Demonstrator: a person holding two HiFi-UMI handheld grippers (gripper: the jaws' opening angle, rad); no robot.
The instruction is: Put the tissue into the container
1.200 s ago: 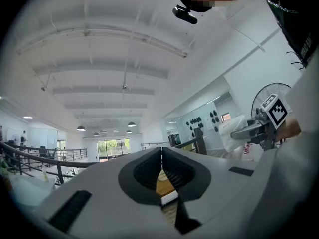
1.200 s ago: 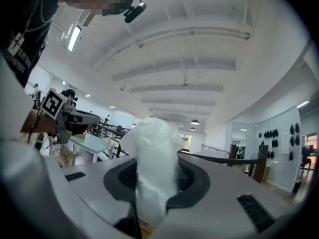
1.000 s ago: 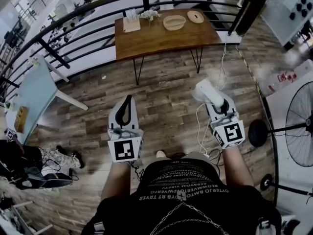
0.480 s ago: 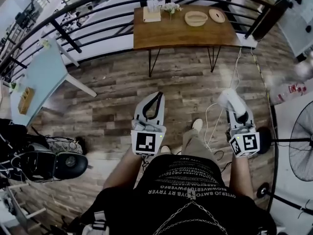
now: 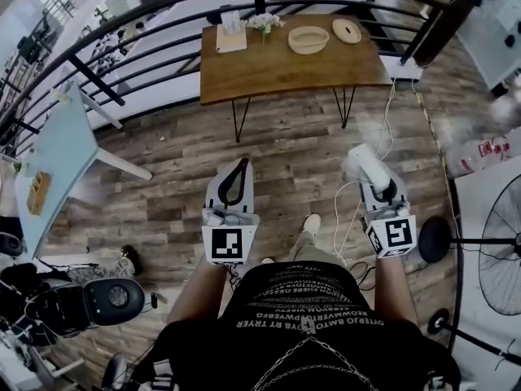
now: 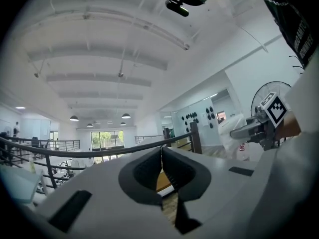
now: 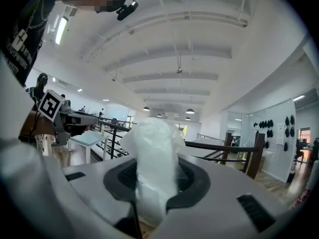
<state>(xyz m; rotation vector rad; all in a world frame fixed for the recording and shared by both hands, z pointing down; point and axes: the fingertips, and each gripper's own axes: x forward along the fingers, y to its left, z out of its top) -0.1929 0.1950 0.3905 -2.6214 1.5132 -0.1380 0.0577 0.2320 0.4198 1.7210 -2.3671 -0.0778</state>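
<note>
In the head view my right gripper is held over the wood floor, shut on a crumpled white tissue that bulges out past its jaws. The right gripper view shows the tissue pinched upright between the dark pads of the right gripper. My left gripper hangs beside it at the left, shut and empty; its jaws meet in the left gripper view. Far ahead stands a wooden table with a woven bowl-shaped container on it, well away from both grippers.
On the wooden table there are also a flat round lid, a tissue box and a small plant. A black railing runs behind it. A pale blue table stands left, a fan right. Cables lie on the floor.
The view has swayed as the person steps: the wooden table has shifted left from half a second ago. Both grippers stay level in front of the body, the tissue still gripped.
</note>
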